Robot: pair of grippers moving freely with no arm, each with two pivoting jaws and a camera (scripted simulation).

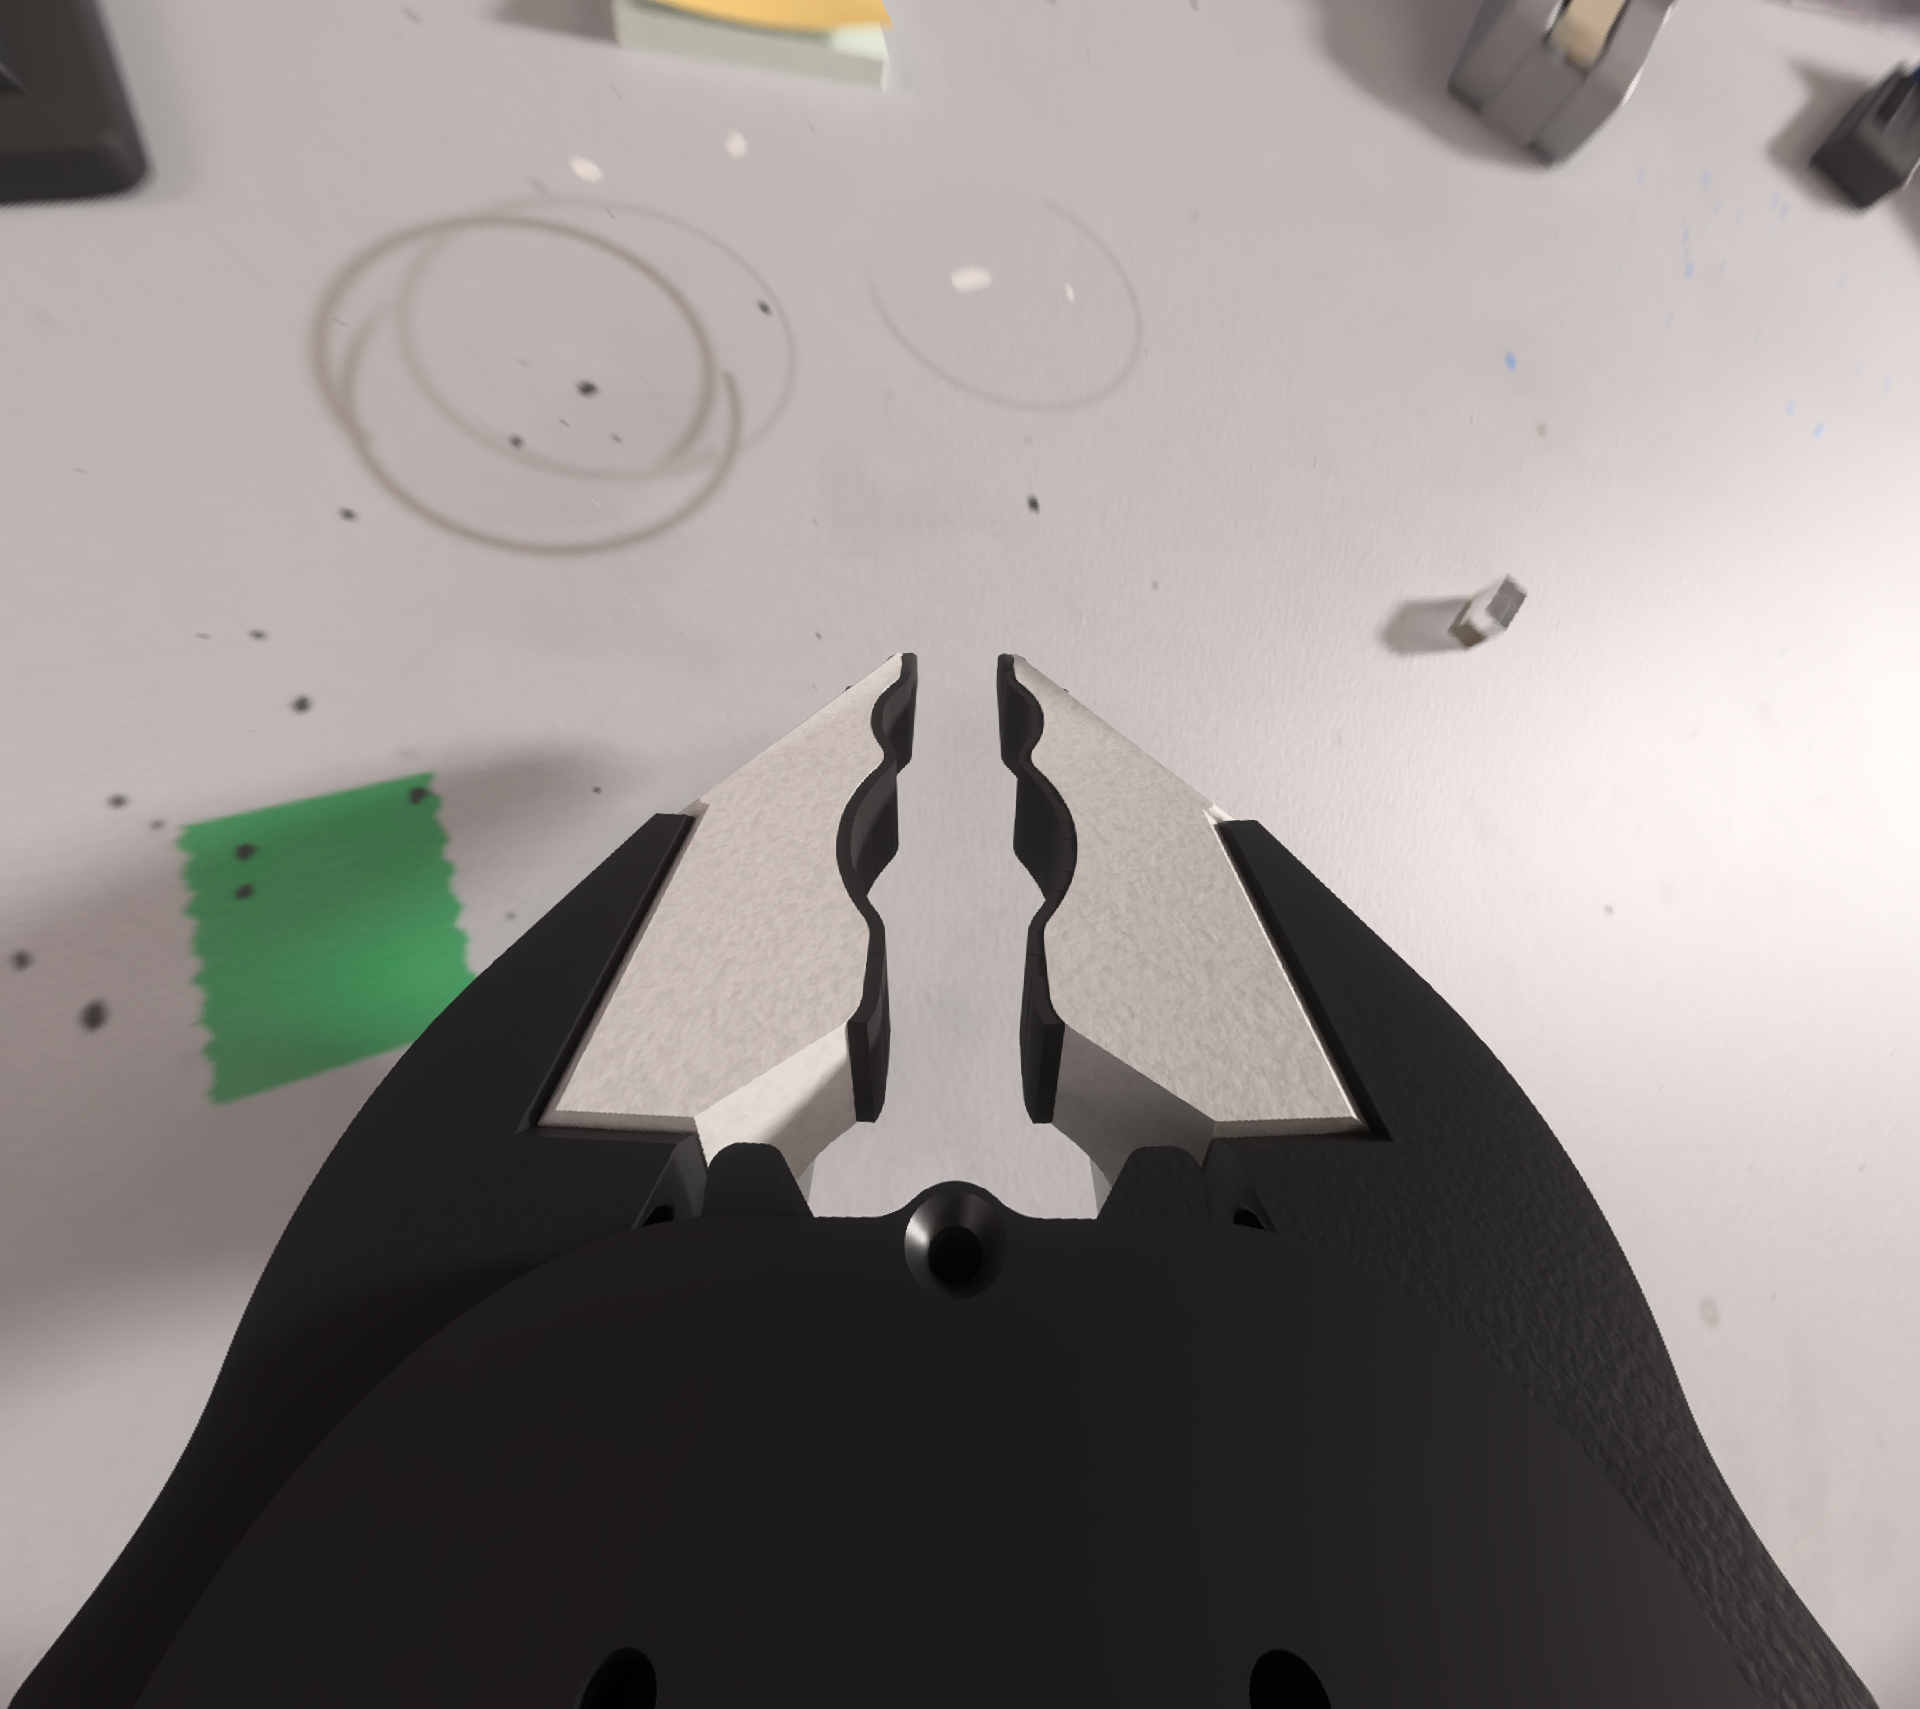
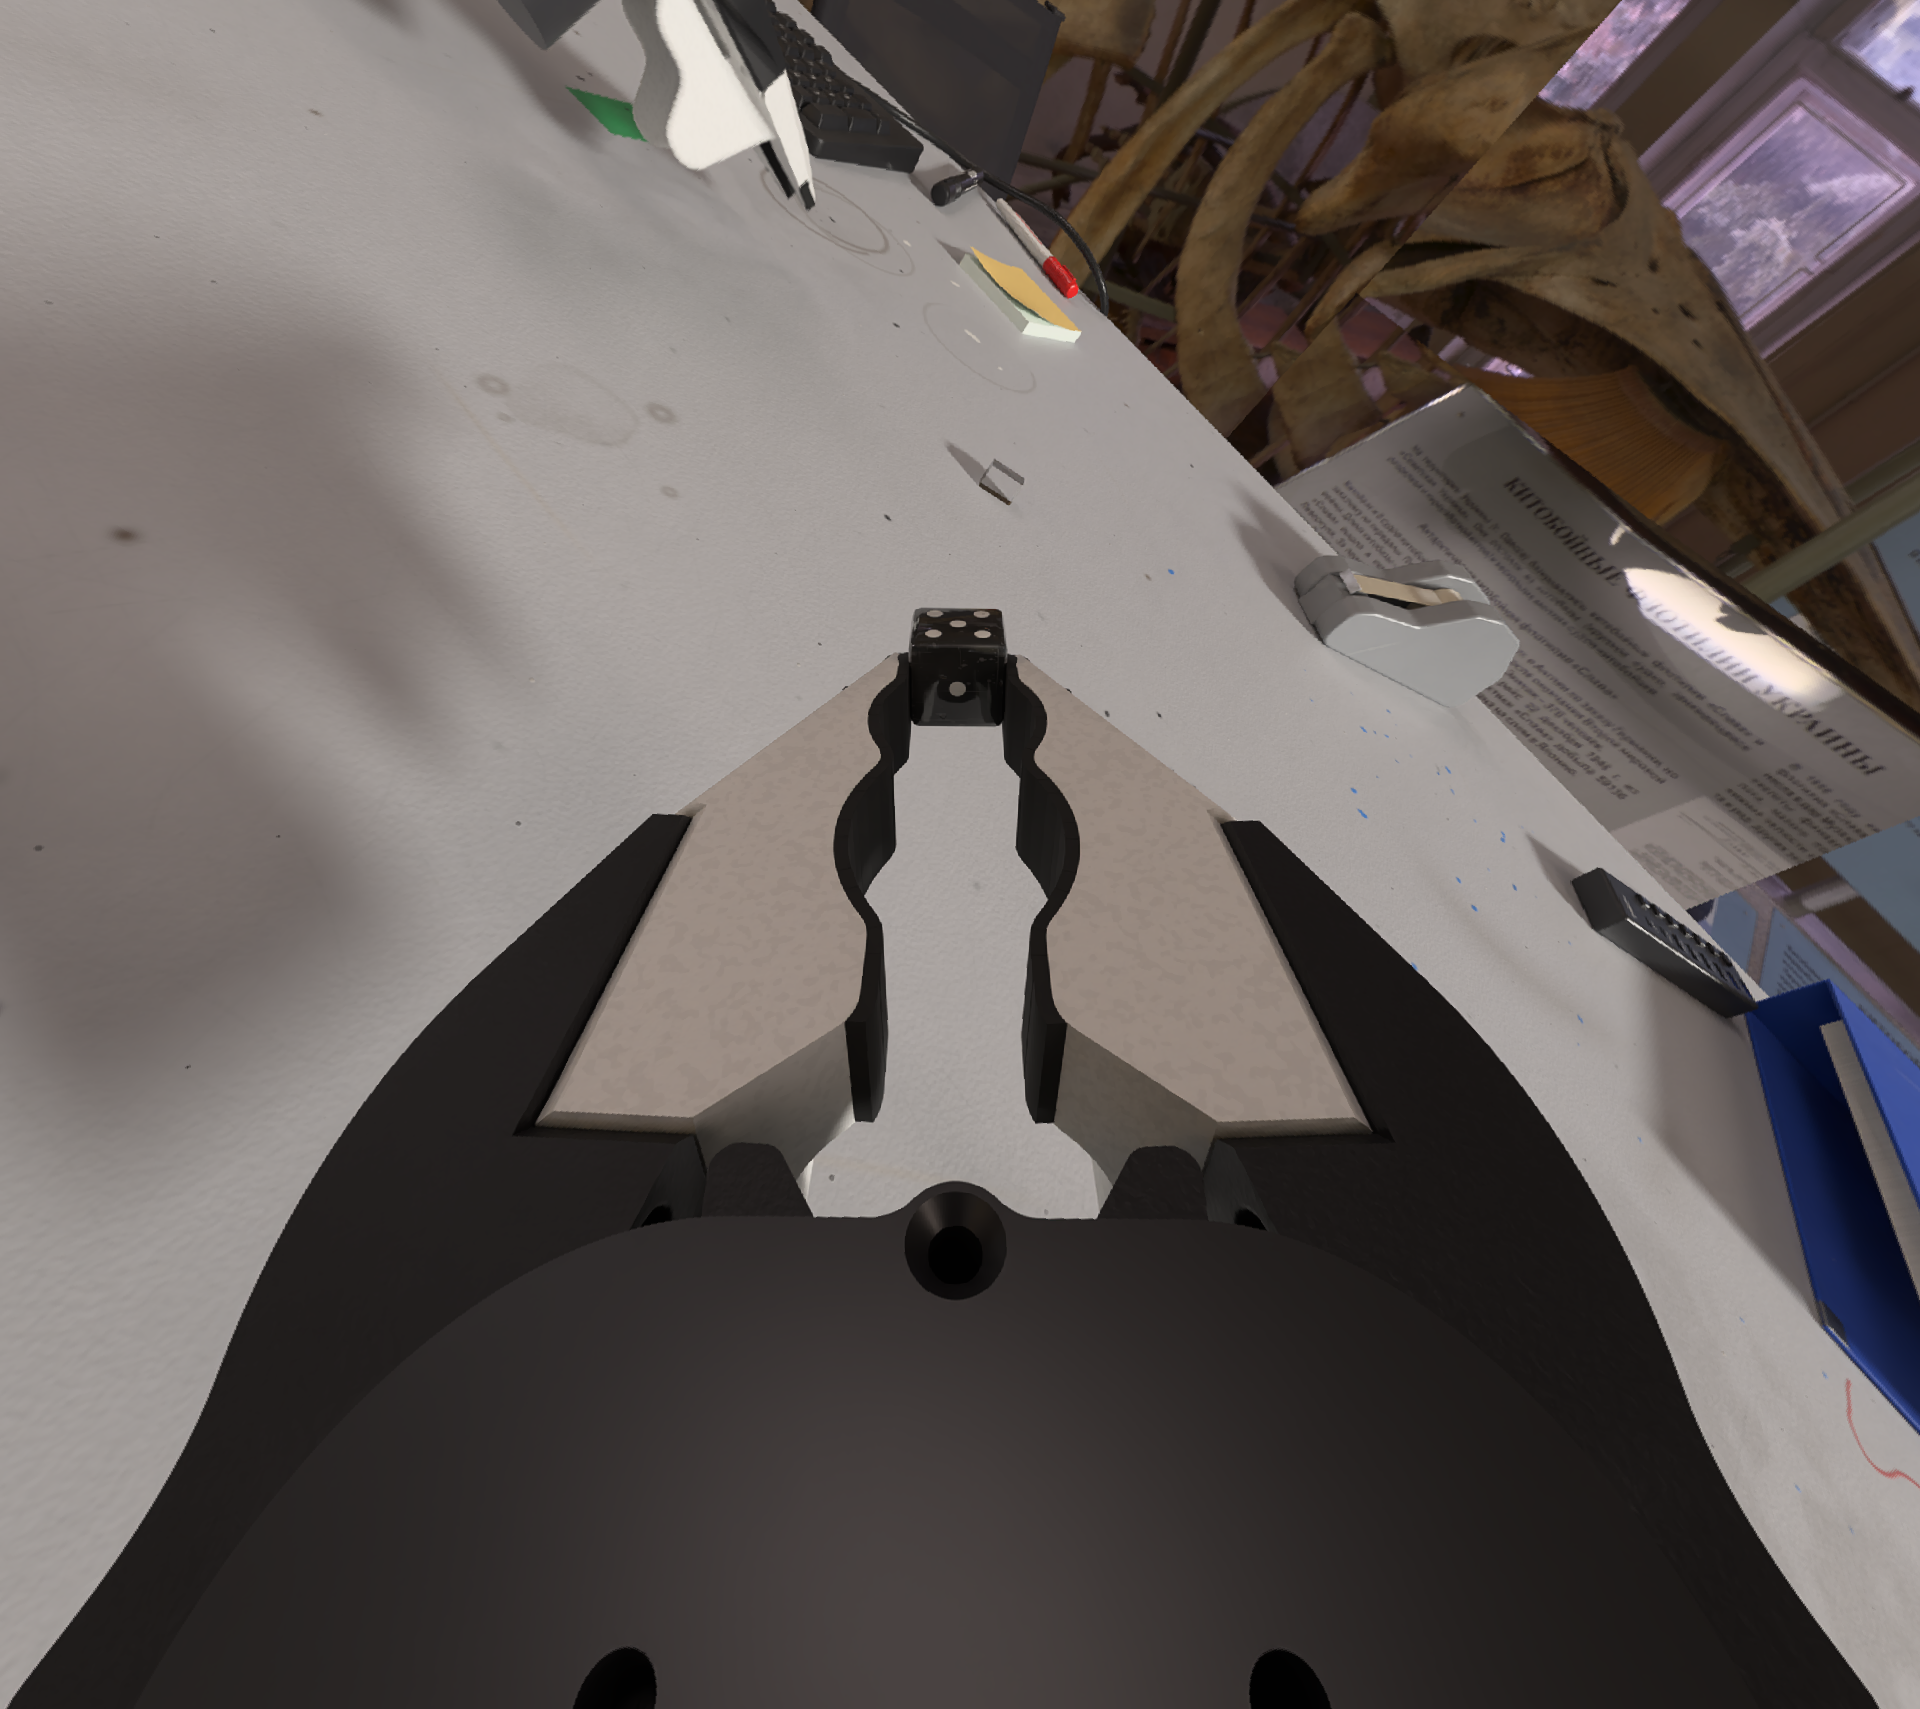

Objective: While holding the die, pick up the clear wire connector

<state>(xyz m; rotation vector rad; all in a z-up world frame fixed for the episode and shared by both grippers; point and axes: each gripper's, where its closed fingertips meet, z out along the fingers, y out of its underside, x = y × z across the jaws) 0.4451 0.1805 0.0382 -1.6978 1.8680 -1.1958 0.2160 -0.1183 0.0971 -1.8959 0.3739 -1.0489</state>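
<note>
On the white desk (image 1: 1351,412), ahead and to the right of your left gripper (image 1: 957,660), sits the clear wire connector (image 1: 1460,615). It lies flat, well apart from the tips, nothing touching it. The long axis looks to run roughly left-right with a slight tilt toward far-right; it's small and see-through, so treat that as a guess. The left gripper's jaws stand at a narrow gap with nothing between them, pointing past the connector's left side.

Your right gripper (image 2: 957,660) is pinching the black die (image 2: 957,667) at the very fingertips, so that side is busy. In its view the connector (image 2: 1000,478) is farther out, ahead of the die.

So the left is the free one. You'd need to swing it right and forward, line the fingers across the short side, and likely open a bit first. Keep the right steady: the die's grip is shallow.
</note>
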